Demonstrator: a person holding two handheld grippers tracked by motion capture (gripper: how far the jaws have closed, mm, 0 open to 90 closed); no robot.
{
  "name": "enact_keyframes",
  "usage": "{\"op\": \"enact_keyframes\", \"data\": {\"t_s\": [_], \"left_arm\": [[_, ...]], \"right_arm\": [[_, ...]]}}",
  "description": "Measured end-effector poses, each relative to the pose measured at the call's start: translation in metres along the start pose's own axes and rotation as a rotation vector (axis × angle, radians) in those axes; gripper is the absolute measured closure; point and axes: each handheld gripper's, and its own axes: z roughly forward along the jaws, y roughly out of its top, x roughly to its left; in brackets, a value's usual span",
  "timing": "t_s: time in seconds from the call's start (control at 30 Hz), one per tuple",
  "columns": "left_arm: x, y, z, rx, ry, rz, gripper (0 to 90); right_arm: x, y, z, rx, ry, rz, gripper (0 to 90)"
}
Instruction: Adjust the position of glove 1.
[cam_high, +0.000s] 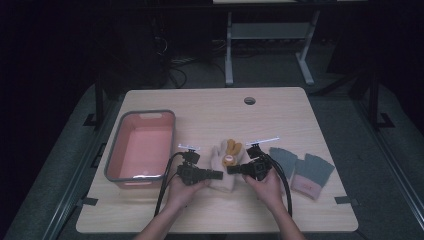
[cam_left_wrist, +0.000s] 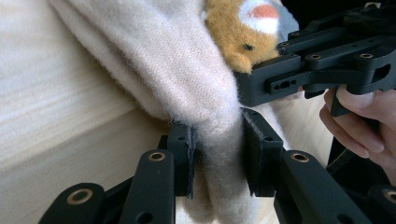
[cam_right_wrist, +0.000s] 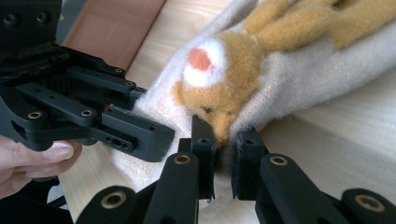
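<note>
1. The cream glove (cam_high: 223, 167) lies near the middle of the bench (cam_high: 280, 115), cuff end toward me, with an orange-brown animal patch (cam_high: 230, 152) on its upper part.
2. My left tongs (cam_high: 216, 175) are clamped on the glove's left edge. In the left gripper view the woolly fabric (cam_left_wrist: 187, 84) bunches into a fold between the two pads — both press on it.
3. My right tongs (cam_high: 233, 169) are clamped on the glove from the other side. In the right gripper view the pads pinch the cloth just below the patch (cam_right_wrist: 219, 88), right at the animal's muzzle.
4. The two sets of tongs face each other across the glove, tips near each other; the left tongs (cam_right_wrist: 135, 133) appear at the left of the right gripper view, and the right tongs (cam_left_wrist: 280, 79) at the upper right of the left gripper view.
5. My left hand (cam_high: 182, 190) and right hand (cam_high: 267, 187) sit low at the near edge of the bench.
6. Other items: a pink tub with a grey rim (cam_high: 141, 145) on the left of the bench, well apart from the glove; a pair of grey fingerless gloves (cam_high: 302, 167) with pale pink cuffs lies flat on the right, just beside my right hand.
7. A round cable hole (cam_high: 249, 101) is in the bench's far side.
</note>
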Motion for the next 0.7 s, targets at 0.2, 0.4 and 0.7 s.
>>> {"op": "enact_keyframes", "data": {"t_s": [0.2, 0.4, 0.7], "left_arm": [[-0.005, 0.005, -0.006, -0.018, -0.009, 0.012, 67.8], [-0.008, 0.009, -0.014, -0.036, -0.012, 0.023, 67.8], [-0.011, 0.014, -0.026, -0.054, -0.015, 0.035, 67.8]], "right_arm": [[0.002, 0.003, -0.005, -0.003, 0.013, 0.004, 82.0], [0.009, 0.009, -0.011, -0.014, 0.02, -0.003, 82.0], [0.017, 0.017, -0.014, -0.022, 0.037, -0.014, 82.2]]}}
